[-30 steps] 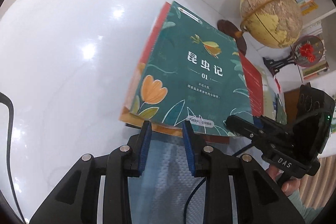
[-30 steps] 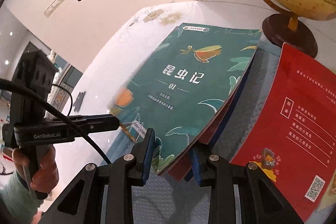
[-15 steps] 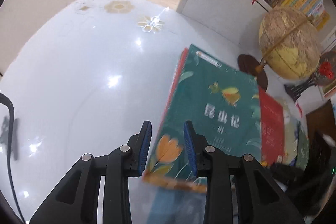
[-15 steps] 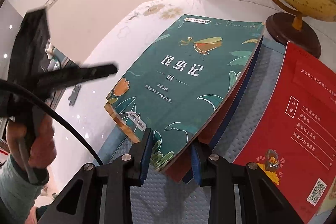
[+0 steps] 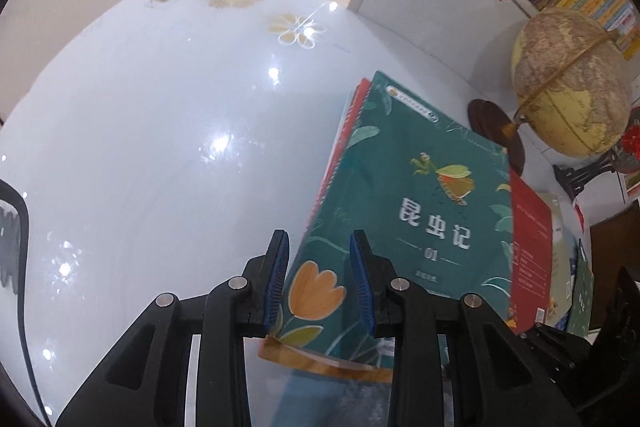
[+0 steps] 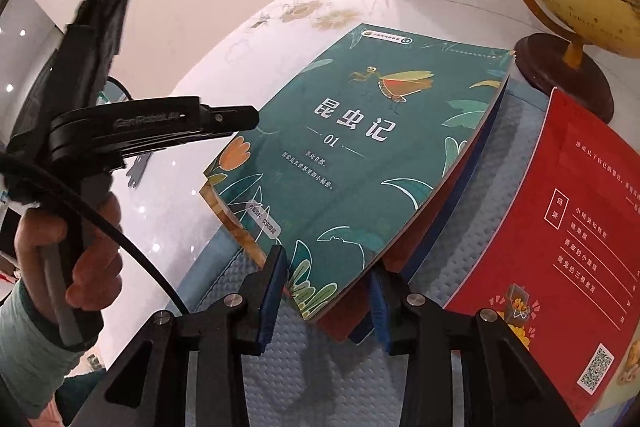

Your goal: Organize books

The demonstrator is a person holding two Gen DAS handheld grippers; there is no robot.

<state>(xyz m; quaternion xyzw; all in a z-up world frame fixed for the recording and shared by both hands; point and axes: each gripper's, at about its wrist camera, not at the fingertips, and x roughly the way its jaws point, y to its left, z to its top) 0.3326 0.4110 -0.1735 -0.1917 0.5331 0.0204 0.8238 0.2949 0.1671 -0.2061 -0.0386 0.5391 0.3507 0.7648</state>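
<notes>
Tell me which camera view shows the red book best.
The right wrist view. There the red book fills the right side, lying beside the green book, with its white text and a QR code visible. The left wrist view shows only a narrow red strip past the green book's right edge.

Globe (image 5: 570,83) on glossy white table (image 5: 140,147).

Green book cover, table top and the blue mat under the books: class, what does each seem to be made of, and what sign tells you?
Green book: paper with a smooth printed card cover, probably; it bends and page edges show at its corner.
Table top: glossy and hard, perhaps glass or lacquer; lamps mirror in it.
Blue mat: soft textile or foam, likely; a dimpled matt weave.
</notes>
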